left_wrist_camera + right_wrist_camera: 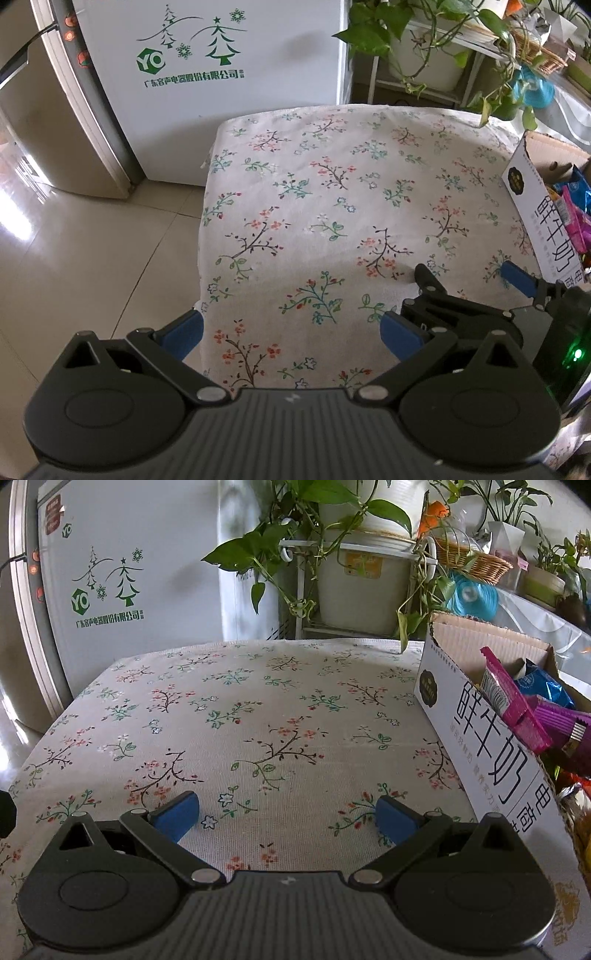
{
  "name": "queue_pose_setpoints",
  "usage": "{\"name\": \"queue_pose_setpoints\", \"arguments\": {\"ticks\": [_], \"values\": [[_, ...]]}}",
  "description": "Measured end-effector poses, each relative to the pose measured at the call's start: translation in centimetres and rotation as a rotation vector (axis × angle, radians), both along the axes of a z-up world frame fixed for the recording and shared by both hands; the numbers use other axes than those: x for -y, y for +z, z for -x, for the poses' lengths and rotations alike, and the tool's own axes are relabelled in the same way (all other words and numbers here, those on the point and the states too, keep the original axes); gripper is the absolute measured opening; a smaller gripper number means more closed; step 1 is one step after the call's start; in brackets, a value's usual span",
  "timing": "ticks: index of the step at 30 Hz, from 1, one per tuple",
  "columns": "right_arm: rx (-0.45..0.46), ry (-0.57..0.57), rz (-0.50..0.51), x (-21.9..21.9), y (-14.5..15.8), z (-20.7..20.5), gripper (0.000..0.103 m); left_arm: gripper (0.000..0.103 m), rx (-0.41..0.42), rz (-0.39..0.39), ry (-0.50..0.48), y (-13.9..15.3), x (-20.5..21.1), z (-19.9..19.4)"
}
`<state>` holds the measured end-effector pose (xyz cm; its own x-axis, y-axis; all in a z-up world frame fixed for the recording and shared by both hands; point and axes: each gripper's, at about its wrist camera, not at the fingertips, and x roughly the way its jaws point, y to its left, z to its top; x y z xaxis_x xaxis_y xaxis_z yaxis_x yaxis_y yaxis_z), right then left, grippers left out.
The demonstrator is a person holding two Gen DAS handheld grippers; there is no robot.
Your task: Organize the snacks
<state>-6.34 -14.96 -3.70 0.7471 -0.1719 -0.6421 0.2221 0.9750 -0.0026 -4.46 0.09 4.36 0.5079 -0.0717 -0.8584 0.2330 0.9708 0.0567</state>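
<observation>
Behind everything stands a white fridge [236, 92] with green tree prints, and to its right a rack of potted plants [354, 576]. Nearer, a worktop [332, 206] under a floral cloth fills both views; its middle is bare cloth. On its right edge sits an open cardboard box [491, 746] with large dark characters on its white side, just beside the right claw. Snacks [524, 709] are packed inside the box: pink and purple wrappers stick up above the rim, with a blue bag [546, 688] behind them.

The left claw [291, 334] hovers over the near left part of the worktop, its blue pads spread wide with nothing between them. The right claw [288, 818] hangs low over the cloth, also spread wide and empty. In the left wrist view the right claw [469, 275] shows from the side, close to the box [543, 218], with its fingers apart.
</observation>
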Motion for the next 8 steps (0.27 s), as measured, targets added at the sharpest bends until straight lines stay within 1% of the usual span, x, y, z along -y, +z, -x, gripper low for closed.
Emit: {"name": "queue_pose_setpoints", "arguments": {"ticks": [8], "values": [[0.0, 0.0, 0.0, -0.01, 0.04, 0.03, 0.103, 0.101, -0.013, -0.008, 0.01, -0.54, 0.35, -0.25]]}}
